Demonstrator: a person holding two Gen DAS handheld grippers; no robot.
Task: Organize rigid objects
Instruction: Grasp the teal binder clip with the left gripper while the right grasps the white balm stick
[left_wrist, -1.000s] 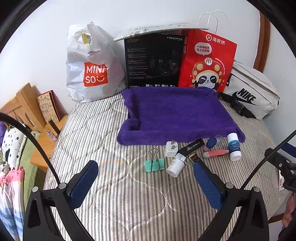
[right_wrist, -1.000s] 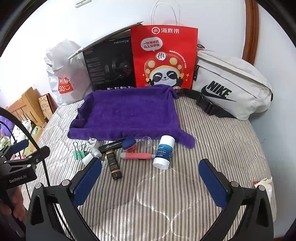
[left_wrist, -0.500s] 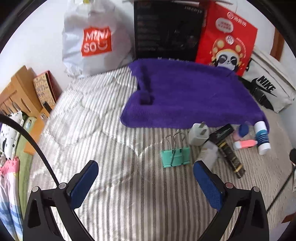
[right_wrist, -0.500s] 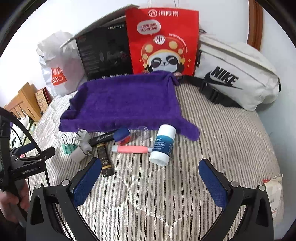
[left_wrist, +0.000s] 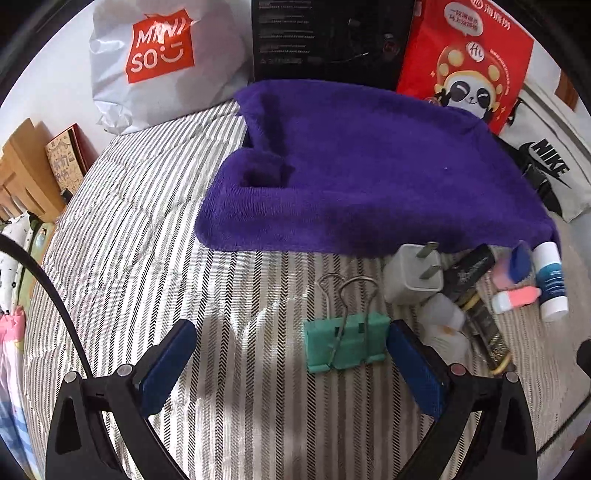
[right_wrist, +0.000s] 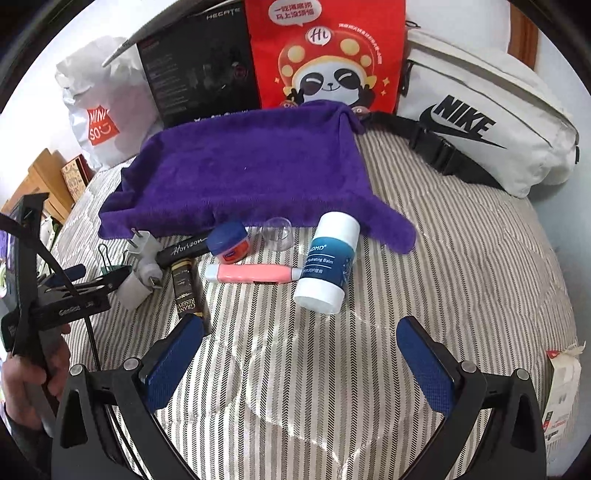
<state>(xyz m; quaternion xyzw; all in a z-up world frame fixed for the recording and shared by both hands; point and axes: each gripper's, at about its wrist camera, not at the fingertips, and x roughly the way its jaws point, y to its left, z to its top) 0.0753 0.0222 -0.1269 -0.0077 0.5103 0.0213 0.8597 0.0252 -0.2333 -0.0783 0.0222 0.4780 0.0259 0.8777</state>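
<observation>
A purple towel (left_wrist: 369, 184) (right_wrist: 251, 177) lies spread on the striped bed. Along its near edge sit small items: a green binder clip (left_wrist: 345, 341), a white plug adapter (left_wrist: 415, 275), a black Horizon tube (right_wrist: 183, 249), a dark Grand Reserve box (right_wrist: 186, 290), a blue-lidded jar (right_wrist: 228, 243), a pink tube (right_wrist: 255, 274) and a white-and-blue balm stick (right_wrist: 328, 260). My left gripper (left_wrist: 284, 363) is open, its right pad beside the clip. My right gripper (right_wrist: 299, 360) is open just short of the balm stick, holding nothing.
Against the back wall stand a white Miniso bag (left_wrist: 155, 66), a black box (left_wrist: 328, 37) and a red panda bag (right_wrist: 328, 55). A white Nike pouch (right_wrist: 480, 122) lies at the right. Wooden furniture (left_wrist: 26, 173) flanks the bed's left edge.
Both grippers have moved forward and down toward the items. The binder clip now sits close between the left gripper's fingers, near the right pad. Nothing has been gripped.
</observation>
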